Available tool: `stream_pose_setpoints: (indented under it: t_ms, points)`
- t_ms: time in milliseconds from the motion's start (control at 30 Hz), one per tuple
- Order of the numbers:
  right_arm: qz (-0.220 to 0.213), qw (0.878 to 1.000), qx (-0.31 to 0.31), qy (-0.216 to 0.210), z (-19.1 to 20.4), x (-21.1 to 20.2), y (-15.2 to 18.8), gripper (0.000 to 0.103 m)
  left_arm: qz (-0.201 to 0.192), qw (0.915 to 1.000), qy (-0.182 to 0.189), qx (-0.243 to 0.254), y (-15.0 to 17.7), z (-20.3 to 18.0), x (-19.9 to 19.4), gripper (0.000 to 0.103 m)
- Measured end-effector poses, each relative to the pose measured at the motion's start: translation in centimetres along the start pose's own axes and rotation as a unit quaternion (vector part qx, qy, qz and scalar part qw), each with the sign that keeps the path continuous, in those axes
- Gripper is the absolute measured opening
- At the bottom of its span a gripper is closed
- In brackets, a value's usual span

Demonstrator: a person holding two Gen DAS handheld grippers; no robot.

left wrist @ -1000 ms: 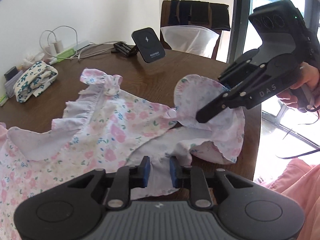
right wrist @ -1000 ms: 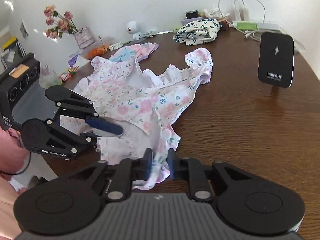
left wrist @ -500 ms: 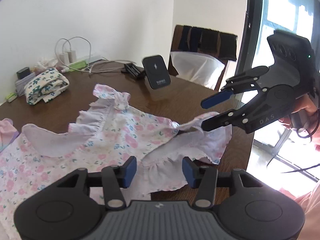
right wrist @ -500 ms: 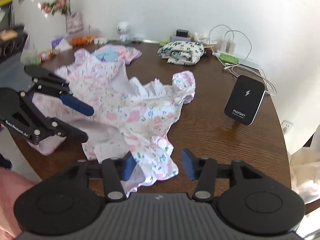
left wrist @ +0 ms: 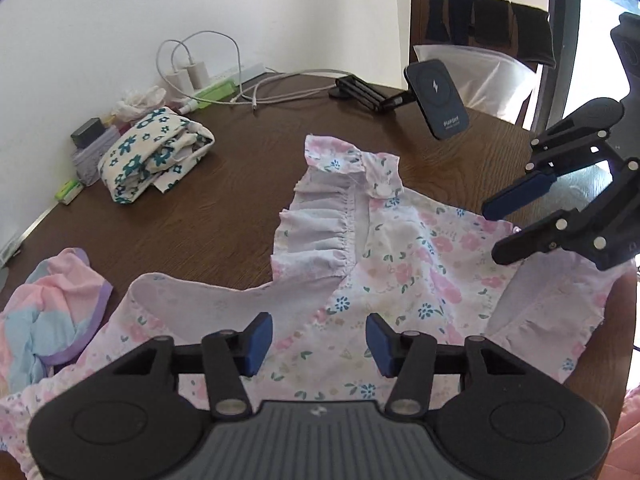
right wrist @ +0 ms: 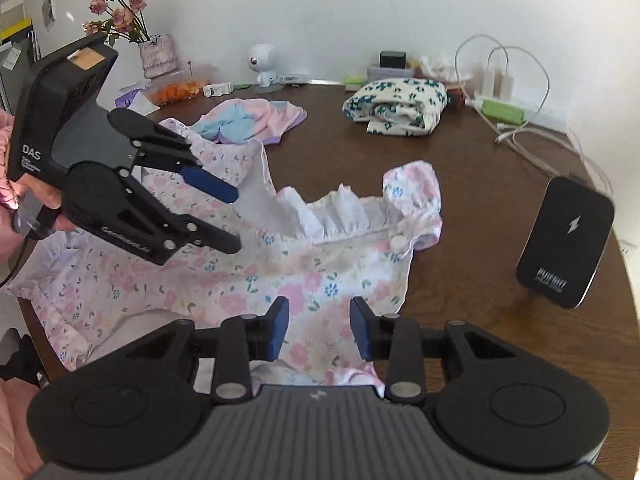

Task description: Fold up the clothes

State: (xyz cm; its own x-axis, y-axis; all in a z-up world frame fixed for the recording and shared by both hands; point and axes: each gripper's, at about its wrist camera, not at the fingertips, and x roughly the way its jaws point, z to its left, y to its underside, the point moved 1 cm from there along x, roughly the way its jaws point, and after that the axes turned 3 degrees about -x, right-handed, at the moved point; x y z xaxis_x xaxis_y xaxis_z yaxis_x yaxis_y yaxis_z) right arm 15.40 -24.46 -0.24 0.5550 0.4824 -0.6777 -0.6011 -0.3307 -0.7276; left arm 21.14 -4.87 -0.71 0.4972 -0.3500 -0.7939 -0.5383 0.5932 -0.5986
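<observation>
A pink floral garment [left wrist: 400,264] with ruffled trim lies spread across the near part of the dark wooden bench [left wrist: 240,176], reaching to the bench edge nearest both cameras. Its frilled shoulder piece sits toward the middle of the bench, with a small white button beside it.

The left gripper [left wrist: 319,338] hovers just above the floral cloth with its jaws wide apart and nothing between the blue pads. The right gripper [right wrist: 319,322] hangs over the same garment near its hem, jaws likewise parted and holding nothing. In the left wrist view the right gripper [left wrist: 494,228] shows from the side, its two fingers spread over the garment's right edge; in the right wrist view the left gripper [right wrist: 236,218] appears the same way over the cloth's left portion.

Beyond the floral piece, a folded cream bundle with teal flowers [left wrist: 156,156] rests apart from it near the wall. A crumpled pink, blue and lilac garment [left wrist: 48,312] lies just beside the floral one, at its far left corner. A black charging stand [right wrist: 566,242] stands upright on the bare bench, apart from the clothes. White chargers and cables [left wrist: 200,68] trail along the wall. A vase with dried roses [right wrist: 156,54] stands at the back of the bench; what else it holds cannot be told.
</observation>
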Motion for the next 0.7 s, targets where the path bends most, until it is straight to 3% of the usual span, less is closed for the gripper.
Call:
stream_pose_setpoints:
  t_ms: [100,233,333,433,600,700]
  points:
    - [-0.007,0.999,0.020,-0.027,-0.1,0.7,1.6,0.035,0.007,0.9996,0.025,-0.004,-0.4,0.2,1.7,0.040]
    - [-0.017,0.999,0.031,-0.041,0.1,1.2,2.7,0.035,0.011,0.9985,0.052,-0.015,-0.9,0.8,2.7,0.025]
    - [-0.029,0.998,0.025,-0.048,0.5,1.2,3.2,0.035,0.010,0.9969,0.072,-0.032,-1.2,1.3,2.9,0.007]
    - [-0.041,0.998,0.018,-0.043,1.0,1.1,3.7,0.036,0.006,0.9959,0.079,-0.044,-1.3,1.7,3.0,0.002]
    - [-0.057,0.998,0.017,-0.035,1.6,0.6,4.4,0.042,-0.001,0.9954,0.079,-0.053,-1.1,2.3,2.7,0.001]
    - [-0.062,0.997,0.014,-0.033,2.0,0.1,4.7,0.044,0.004,0.9950,0.084,-0.054,-1.0,2.6,2.5,0.018]
